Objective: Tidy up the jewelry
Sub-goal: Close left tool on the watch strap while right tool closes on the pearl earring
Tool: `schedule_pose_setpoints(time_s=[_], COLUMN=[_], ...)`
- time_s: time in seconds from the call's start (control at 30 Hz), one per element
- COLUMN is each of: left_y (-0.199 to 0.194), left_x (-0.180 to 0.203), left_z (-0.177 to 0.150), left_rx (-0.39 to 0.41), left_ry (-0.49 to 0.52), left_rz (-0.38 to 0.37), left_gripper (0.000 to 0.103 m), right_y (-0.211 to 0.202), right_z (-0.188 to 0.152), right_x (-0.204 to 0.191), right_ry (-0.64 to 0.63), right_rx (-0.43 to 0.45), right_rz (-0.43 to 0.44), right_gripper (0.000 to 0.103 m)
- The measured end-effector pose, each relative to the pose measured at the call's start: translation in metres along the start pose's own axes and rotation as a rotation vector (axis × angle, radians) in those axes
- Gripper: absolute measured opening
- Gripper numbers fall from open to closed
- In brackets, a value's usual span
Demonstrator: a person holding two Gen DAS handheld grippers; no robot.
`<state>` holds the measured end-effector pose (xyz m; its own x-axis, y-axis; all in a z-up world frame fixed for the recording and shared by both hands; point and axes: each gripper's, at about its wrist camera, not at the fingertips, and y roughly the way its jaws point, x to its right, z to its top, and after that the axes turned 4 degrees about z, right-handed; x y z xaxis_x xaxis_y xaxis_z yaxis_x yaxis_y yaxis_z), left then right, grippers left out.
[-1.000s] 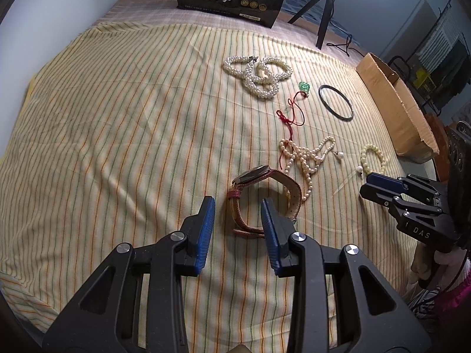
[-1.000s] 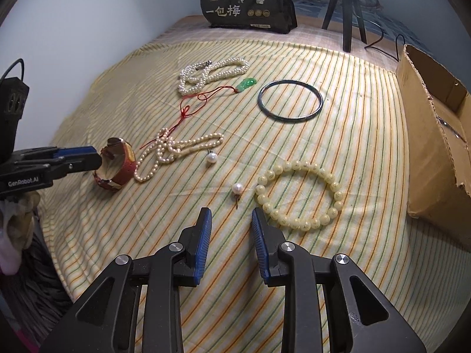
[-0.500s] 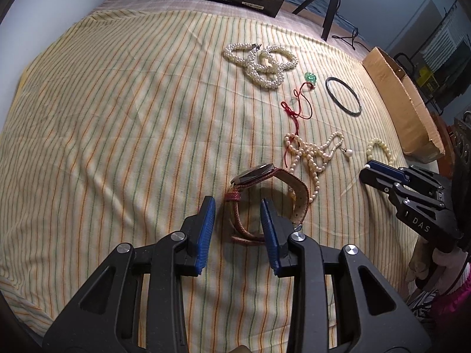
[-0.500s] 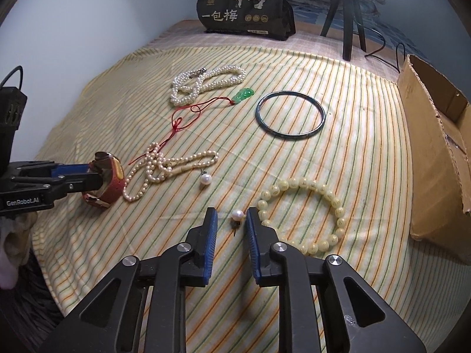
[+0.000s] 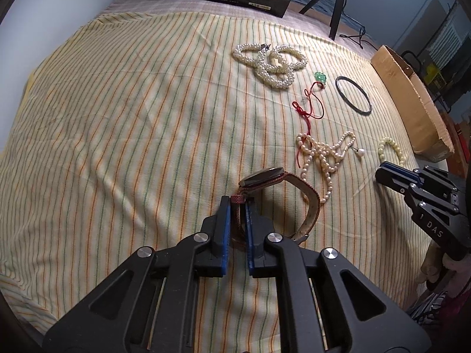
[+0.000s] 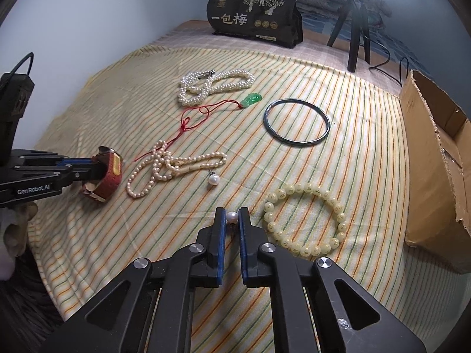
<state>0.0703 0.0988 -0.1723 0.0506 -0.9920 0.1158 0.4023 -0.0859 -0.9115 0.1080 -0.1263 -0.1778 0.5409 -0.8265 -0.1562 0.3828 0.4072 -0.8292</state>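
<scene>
On the striped cloth (image 5: 117,117), my left gripper (image 5: 235,203) is closing, its pads pressing on the red strap of a wristwatch (image 5: 273,176); the right wrist view shows the same grip on the watch (image 6: 113,173) at far left. My right gripper (image 6: 232,217) is closing on a small pearl earring (image 6: 232,217), whose pearl sits between the blue pads. A cream bead bracelet (image 6: 306,217) lies just right of it. A second pearl earring (image 6: 214,179) and a pinkish pearl strand (image 6: 173,167) lie between the two grippers.
Farther back lie a white pearl necklace (image 6: 212,86), a green pendant on red cord (image 6: 250,100) and a dark bangle (image 6: 297,123). An open cardboard box (image 6: 435,170) stands at the right edge. A black bag (image 6: 253,14) and a tripod (image 6: 356,29) stand behind.
Both grippers were open a second ago. The left has shut on the watch strap and tipped the watch up; the right moved forward to the pearl earring and shut on it.
</scene>
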Motion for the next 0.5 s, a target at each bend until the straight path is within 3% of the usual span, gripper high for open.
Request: schedule_pose_setpoints(time_s=[0.5], left_y=[0.0071], left_x=[-0.0002], left_z=[0.0027], left_rx=[-0.015], left_ry=[-0.038], left_rz=[0.000], left_gripper=[0.010], right_y=[-0.0091], right_z=[-0.0027], right_x=[-0.0041], right_ry=[-0.019], right_rx=[0.013], right_rz=[-0.007], right_gripper=[0.007])
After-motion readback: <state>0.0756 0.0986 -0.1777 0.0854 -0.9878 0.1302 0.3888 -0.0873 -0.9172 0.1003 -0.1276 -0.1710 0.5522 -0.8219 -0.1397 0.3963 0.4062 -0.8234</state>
